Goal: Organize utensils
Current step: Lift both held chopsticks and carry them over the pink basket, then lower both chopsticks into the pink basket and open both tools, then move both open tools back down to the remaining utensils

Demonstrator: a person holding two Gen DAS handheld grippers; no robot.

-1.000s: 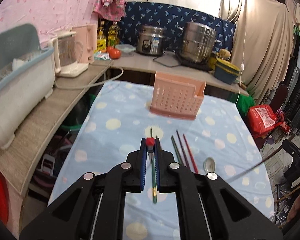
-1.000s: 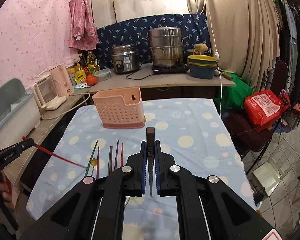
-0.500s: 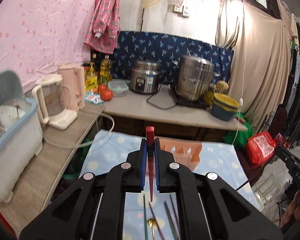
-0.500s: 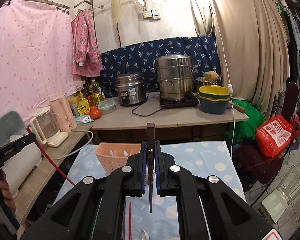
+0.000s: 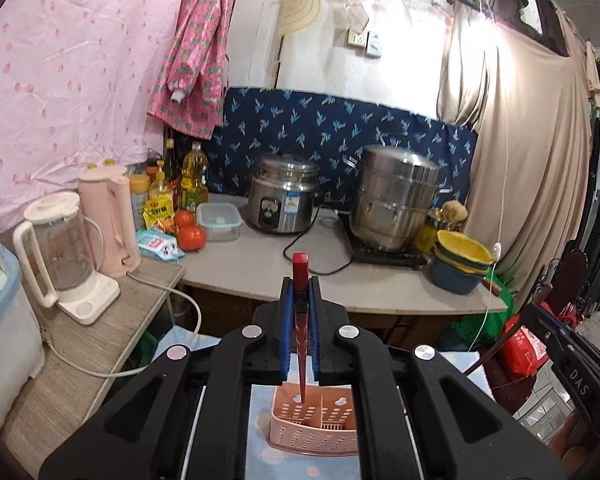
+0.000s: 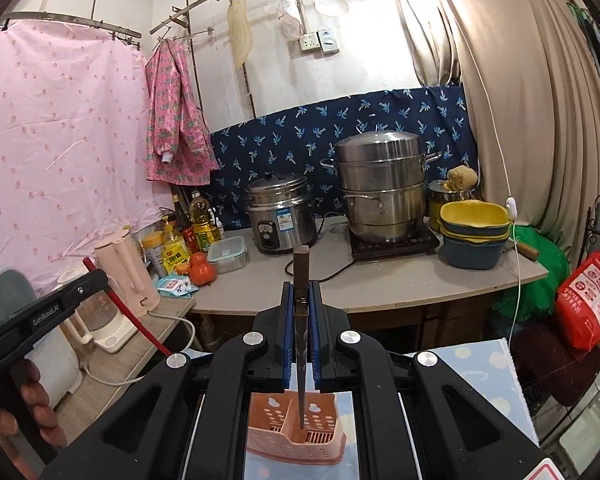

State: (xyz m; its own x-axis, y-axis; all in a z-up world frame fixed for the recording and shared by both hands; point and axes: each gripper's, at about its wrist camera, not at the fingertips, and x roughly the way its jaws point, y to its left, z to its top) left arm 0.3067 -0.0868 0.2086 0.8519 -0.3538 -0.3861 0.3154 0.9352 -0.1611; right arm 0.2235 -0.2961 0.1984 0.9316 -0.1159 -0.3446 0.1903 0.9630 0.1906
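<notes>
Hiding much of the pink basket point(image 5: 316, 432), each claw seemingly pinches a chopstick.

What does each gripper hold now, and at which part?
Left gripper clamps a red chopstick near its thick upper end. Right gripper clamps a dark brown chopstick likewise.

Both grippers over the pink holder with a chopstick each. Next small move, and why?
Probably lower both straight down, then open. The left gripper pinches the red chopstick and the right gripper the brown chopstick; both tips hang above compartments of the pink holder, not yet inside.
</notes>
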